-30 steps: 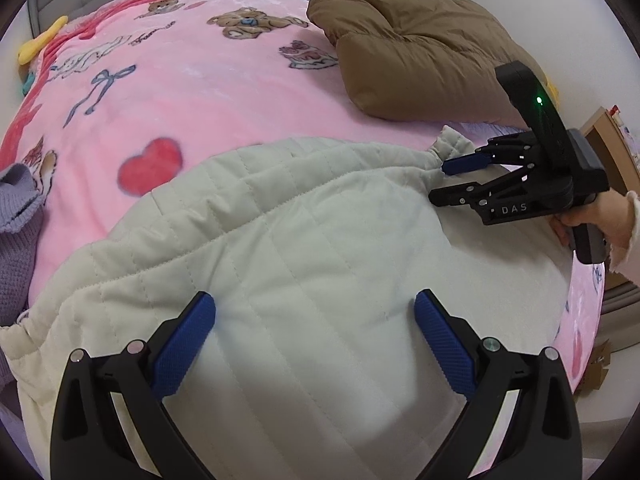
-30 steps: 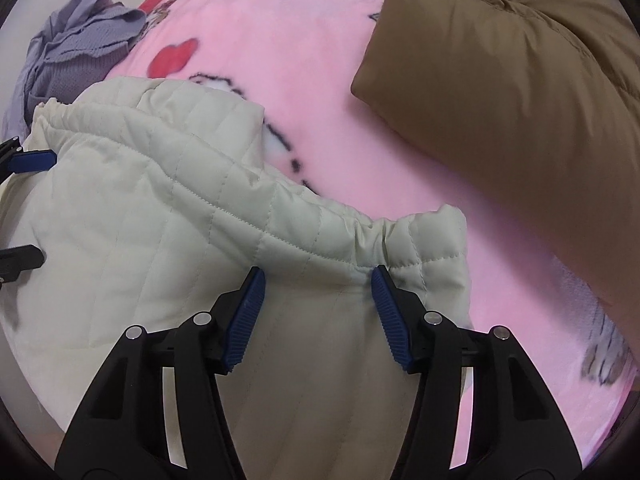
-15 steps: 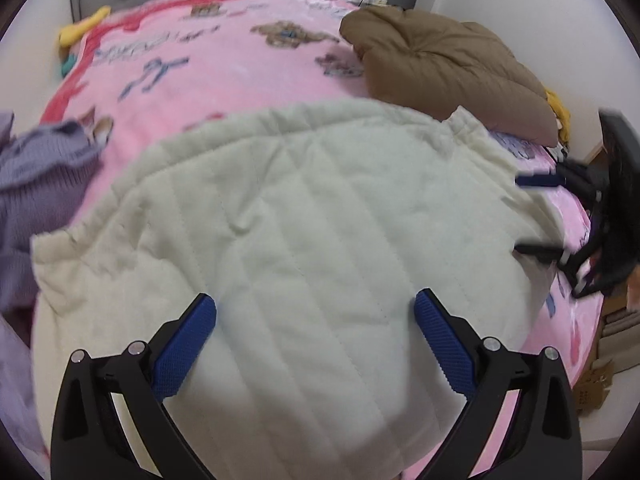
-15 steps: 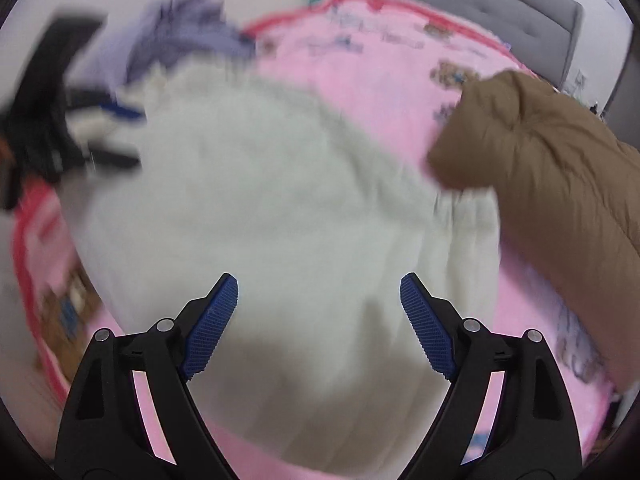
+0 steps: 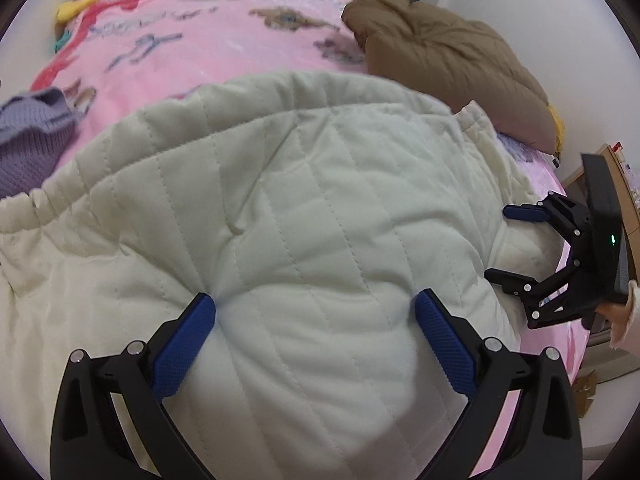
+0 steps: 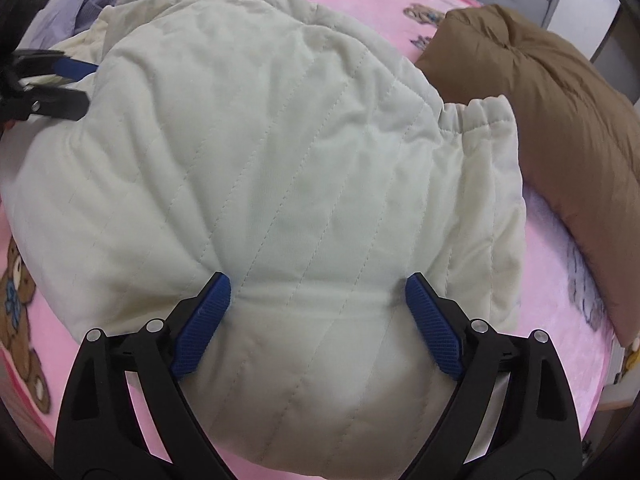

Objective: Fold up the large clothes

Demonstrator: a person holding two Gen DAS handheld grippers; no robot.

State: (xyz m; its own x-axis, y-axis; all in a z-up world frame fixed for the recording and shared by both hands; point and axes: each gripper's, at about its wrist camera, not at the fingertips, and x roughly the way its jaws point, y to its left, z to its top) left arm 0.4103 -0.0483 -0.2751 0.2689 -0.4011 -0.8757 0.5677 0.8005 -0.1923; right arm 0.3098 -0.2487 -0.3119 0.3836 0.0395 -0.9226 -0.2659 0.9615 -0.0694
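Item: cream quilted jacket (image 5: 304, 216), lying on pink bed blanket (image 5: 192, 52), doubled over itself; gathered cuff (image 6: 486, 118) showing at right edge.
My left gripper (image 5: 314, 334): jaws wide, pads resting on fabric, nothing pinched.
My right gripper (image 6: 318, 314): jaws just been opening, now spread, nothing gripped.
Done, I judge: one fold laid.
Left: further folds, tidying.

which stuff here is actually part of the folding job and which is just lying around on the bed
Part of the job:
- cream quilted jacket
- left gripper, open over it
- right gripper, jaws just opened, nothing pinched between them

Just lying about:
- brown puffer coat
- purple knit garment
- yellow item near the headboard
- pink blanket, the surface underneath
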